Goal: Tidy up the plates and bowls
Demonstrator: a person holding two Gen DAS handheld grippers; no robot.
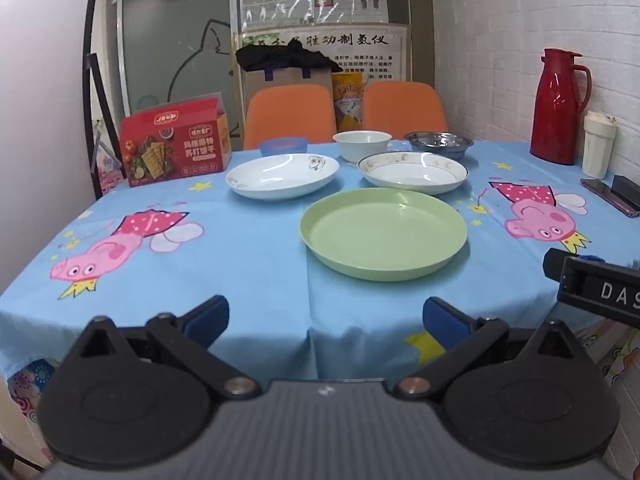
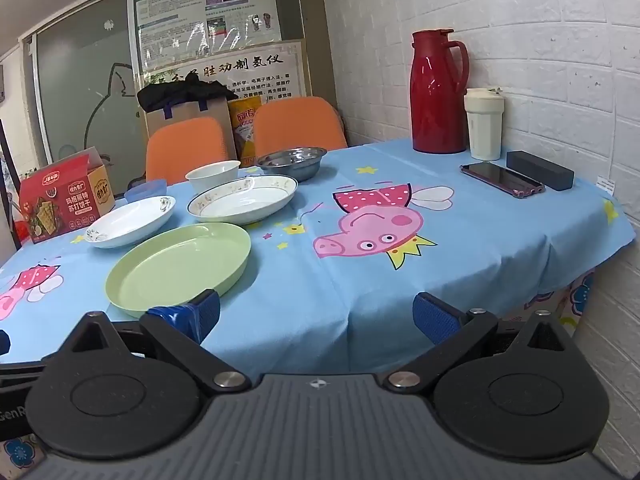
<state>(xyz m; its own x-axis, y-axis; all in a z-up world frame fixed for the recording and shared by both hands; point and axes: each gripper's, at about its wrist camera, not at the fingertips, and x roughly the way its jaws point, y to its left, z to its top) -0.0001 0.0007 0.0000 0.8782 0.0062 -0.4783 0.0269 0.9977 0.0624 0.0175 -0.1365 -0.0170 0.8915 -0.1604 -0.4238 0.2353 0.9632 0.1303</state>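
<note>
A green plate (image 1: 383,233) (image 2: 179,266) lies nearest on the blue tablecloth. Behind it lie a white plate with a flower mark (image 1: 282,175) (image 2: 131,221) and a gold-rimmed white plate (image 1: 413,171) (image 2: 243,199). Further back stand a white bowl (image 1: 362,145) (image 2: 212,176), a steel bowl (image 1: 438,144) (image 2: 291,163) and a small blue bowl (image 1: 283,146) (image 2: 146,190). My left gripper (image 1: 326,320) is open and empty, short of the table's front edge. My right gripper (image 2: 316,316) is open and empty, right of the green plate.
A red cracker box (image 1: 175,143) (image 2: 62,196) stands at the back left. A red thermos (image 1: 558,106) (image 2: 438,92), a white cup (image 2: 484,124), a phone (image 2: 502,179) and a black case (image 2: 540,170) sit along the right wall. Two orange chairs (image 1: 290,114) stand behind the table.
</note>
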